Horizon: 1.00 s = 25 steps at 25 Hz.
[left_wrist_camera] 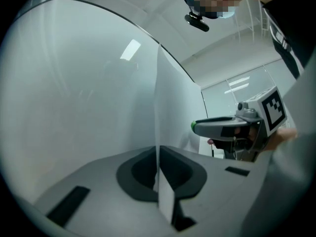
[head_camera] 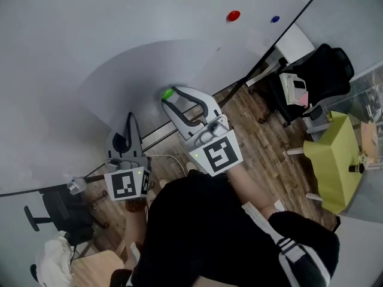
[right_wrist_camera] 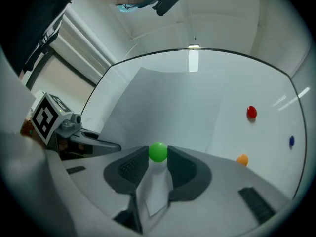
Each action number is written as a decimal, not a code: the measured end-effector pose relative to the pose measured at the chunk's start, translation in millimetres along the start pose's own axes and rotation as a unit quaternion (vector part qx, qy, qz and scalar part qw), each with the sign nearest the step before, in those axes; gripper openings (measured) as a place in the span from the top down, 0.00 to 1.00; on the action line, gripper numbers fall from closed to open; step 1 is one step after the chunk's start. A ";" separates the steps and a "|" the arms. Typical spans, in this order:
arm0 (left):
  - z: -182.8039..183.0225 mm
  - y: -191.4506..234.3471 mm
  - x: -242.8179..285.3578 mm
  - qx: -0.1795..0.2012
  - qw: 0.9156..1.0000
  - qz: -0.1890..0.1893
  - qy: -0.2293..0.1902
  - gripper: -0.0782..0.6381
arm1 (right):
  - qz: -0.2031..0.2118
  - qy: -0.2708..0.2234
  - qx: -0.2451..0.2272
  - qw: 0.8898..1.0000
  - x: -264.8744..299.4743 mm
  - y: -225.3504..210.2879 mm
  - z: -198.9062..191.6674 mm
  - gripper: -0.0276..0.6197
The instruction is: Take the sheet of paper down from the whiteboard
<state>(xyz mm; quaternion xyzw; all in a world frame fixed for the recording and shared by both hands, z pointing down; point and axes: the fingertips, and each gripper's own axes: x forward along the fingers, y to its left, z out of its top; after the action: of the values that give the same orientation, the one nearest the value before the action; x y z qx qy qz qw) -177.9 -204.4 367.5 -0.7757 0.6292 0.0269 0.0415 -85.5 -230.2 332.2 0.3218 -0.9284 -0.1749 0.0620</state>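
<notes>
A large pale sheet of paper (head_camera: 161, 64) lies against the whiteboard (head_camera: 54, 40). My left gripper (head_camera: 130, 119) is at the sheet's lower left edge. In the left gripper view the paper (left_wrist_camera: 165, 199) runs edge-on between the jaws of the left gripper (left_wrist_camera: 159, 169), which are shut on it. My right gripper (head_camera: 170, 97) is at the sheet's lower right. Its jaws are closed on a round green magnet (head_camera: 168, 93). In the right gripper view the green magnet (right_wrist_camera: 158, 152) sits between the tips of the right gripper (right_wrist_camera: 158, 158), with a paper corner (right_wrist_camera: 155, 191) below it.
A red magnet (head_camera: 233, 15) and a blue magnet (head_camera: 274, 18) sit on the board to the upper right; an orange magnet (right_wrist_camera: 242, 159) shows too. Black office chairs (head_camera: 317, 76) and a yellow-green table (head_camera: 332, 154) stand on the wooden floor at the right.
</notes>
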 end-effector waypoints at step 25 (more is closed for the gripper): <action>-6.2 -10.4 -43.5 -0.027 0.994 0.103 0.000 0.88 | 0.036 -0.013 0.021 0.999 -50.4 6.5 -10.0 0.77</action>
<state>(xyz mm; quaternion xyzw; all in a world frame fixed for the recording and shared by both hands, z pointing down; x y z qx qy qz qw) -176.8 -160.5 378.1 -0.7074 0.7050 0.0481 0.0177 -47.4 -197.0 343.7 0.2876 -0.9435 -0.1570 0.0495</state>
